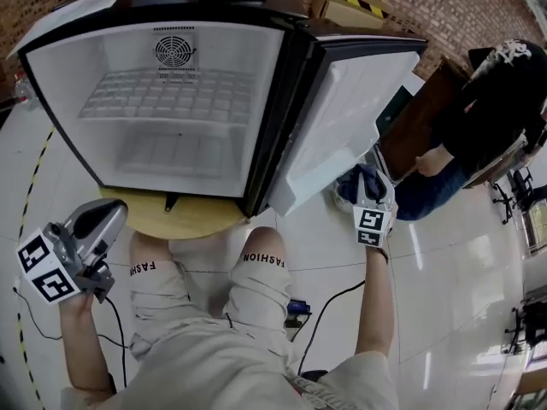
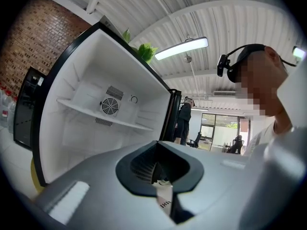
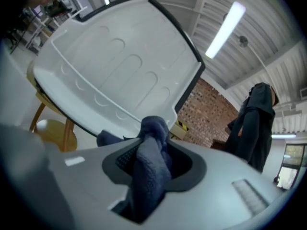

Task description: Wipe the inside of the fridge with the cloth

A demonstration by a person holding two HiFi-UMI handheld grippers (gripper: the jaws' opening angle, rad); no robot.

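The small fridge (image 1: pixel 162 135) stands open on a round wooden stand, its white inside showing a fan (image 1: pixel 175 51) and a wire shelf (image 1: pixel 167 96). Its door (image 1: pixel 342 126) swings out to the right. My right gripper (image 1: pixel 367 193) is shut on a dark blue cloth (image 1: pixel 352 180), just in front of the door's lower edge. The right gripper view has the cloth (image 3: pixel 151 162) bunched between the jaws, with the door's inner liner (image 3: pixel 115 71) ahead. My left gripper (image 1: pixel 109 213) hangs low at the left, shut and empty, outside the fridge (image 2: pixel 96 114).
The wooden stand (image 1: pixel 184 216) juts out under the fridge, just above my knees. A person in dark clothes (image 1: pixel 479 118) sits at the right beside a brown board. Cables trail on the pale glossy floor (image 1: pixel 453 297). A brick wall runs behind.
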